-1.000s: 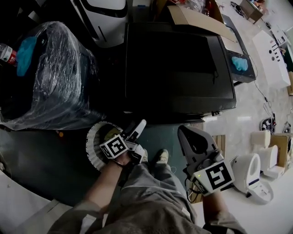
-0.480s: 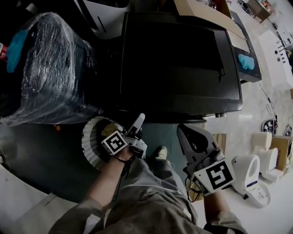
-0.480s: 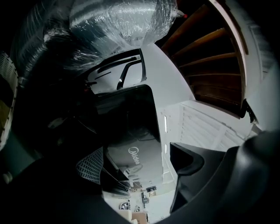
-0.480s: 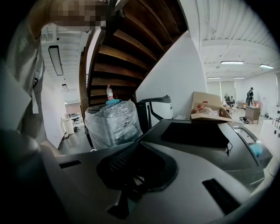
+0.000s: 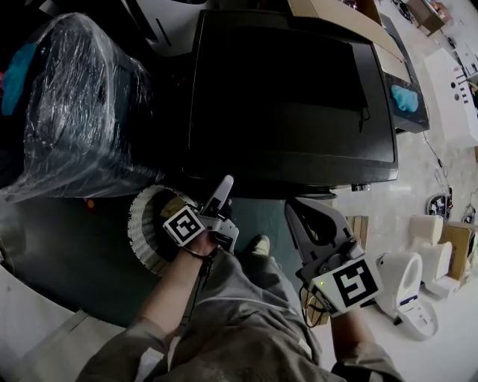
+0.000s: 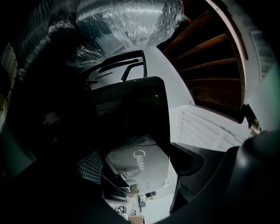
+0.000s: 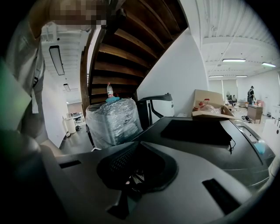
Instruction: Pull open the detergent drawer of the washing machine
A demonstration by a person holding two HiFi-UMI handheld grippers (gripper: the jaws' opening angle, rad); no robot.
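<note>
We stand right in front of the washing machine (image 5: pixel 291 97), shoe (image 5: pixel 261 250) on the floor (image 5: pixel 75 254) just short of its front edge. The left gripper (image 5: pixel 216 198) sits at that front edge, toward the machine's left corner, pointing level at the front face. Its jaws have just been opening and are spread wide with nothing between them. The right gripper (image 5: pixel 297 213) hangs in front of the machine's middle, tipped down a little, jaws together and empty. A ribbed round part (image 5: pixel 146 224) lies on the floor off the machine's front left corner, beside our left hand

We can't pick out the detergent drawer. The head view only gets the machine's black top, with the front face tucked under it. The left gripper view shows the machine as a dark mass with no readable handle. We judge the drawer sits high on the front, near where the left gripper is aimed

Step in hand: approach, nothing gripped yet. Next we need the open left jaws on the drawer's handle lip, closed, then a straight pull away from the machine

Beyond the machine's left side stands a plastic-wrapped appliance (image 5: pixel 75 104), and a cardboard box (image 5: pixel 336 16) sits at the machine's far edge
</note>
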